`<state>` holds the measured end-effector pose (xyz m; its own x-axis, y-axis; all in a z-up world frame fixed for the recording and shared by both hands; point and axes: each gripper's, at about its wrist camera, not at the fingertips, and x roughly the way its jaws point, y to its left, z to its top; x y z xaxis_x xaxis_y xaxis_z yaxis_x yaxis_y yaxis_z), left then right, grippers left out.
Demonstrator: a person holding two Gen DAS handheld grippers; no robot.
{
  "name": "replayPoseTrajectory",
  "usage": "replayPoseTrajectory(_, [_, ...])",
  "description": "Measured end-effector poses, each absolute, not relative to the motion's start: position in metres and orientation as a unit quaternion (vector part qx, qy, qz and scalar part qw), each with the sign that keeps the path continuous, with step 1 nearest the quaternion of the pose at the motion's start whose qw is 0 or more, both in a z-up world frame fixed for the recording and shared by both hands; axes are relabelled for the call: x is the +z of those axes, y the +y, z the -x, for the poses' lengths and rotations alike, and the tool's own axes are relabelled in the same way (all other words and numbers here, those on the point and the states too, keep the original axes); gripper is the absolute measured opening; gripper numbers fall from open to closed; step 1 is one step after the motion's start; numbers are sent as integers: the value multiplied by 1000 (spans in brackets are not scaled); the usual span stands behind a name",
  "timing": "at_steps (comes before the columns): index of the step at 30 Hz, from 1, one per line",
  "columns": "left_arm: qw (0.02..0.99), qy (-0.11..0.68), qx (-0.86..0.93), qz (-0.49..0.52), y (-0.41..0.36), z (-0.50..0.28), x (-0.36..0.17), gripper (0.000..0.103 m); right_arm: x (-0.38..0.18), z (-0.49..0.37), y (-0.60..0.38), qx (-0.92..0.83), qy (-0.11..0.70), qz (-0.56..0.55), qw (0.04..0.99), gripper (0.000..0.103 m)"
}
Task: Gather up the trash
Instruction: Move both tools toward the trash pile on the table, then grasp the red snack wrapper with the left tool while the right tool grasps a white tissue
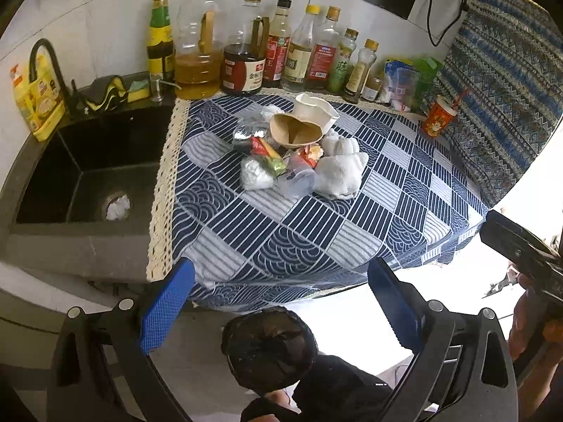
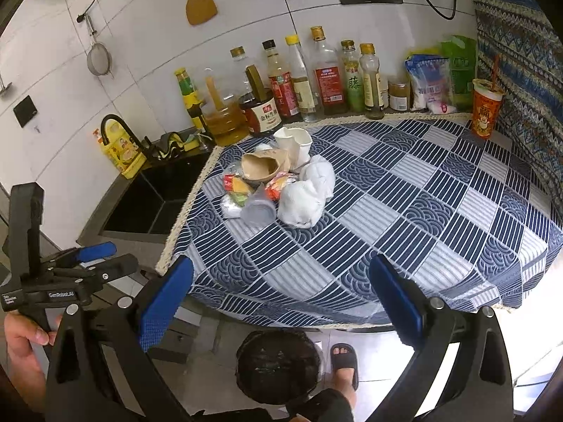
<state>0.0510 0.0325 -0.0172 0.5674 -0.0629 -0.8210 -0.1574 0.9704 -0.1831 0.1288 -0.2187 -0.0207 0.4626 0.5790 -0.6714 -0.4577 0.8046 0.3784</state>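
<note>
With each gripper point(image 1: 281, 302) point(image 2: 281, 302) wide and empty, reach to the trash pile point(image 2: 278, 190) and pinch one piece before dropping it into the bin point(image 2: 278, 365).

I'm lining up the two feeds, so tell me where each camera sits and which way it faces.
Left wrist: above the counter's front edge, facing the trash pile and sink; open left gripper and right gripper show.
Right wrist: further right, facing the same trash pile; open right gripper, left gripper, sandalled foot show.
Shared: pile, bottles, trash bin.

White tiled wall point(image 2: 246, 10); black sink point(image 1: 88, 172) left; blue patterned tablecloth point(image 2: 404, 211); grey floor point(image 2: 211, 369).
</note>
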Motion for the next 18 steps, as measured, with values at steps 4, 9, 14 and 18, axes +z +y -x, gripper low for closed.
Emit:
replayPoseTrajectory(4, [870,472,26,139,42,-69,-20,96,-31,-151,-219,308,439,-87,840,99])
replayPoseTrajectory(9, [859,487,34,153,54,-97,-32,96,-47,-179,-217,314,454,-97,828,99])
replayPoseTrajectory(14, [848,504,27,163,62,-132,-49,96,-70,-208,-206,334,476,-107,806,99])
replayPoseTrajectory(18, [841,507,24,188,74,-165,-64,96,-85,-232,-190,350,489,-108,792,99])
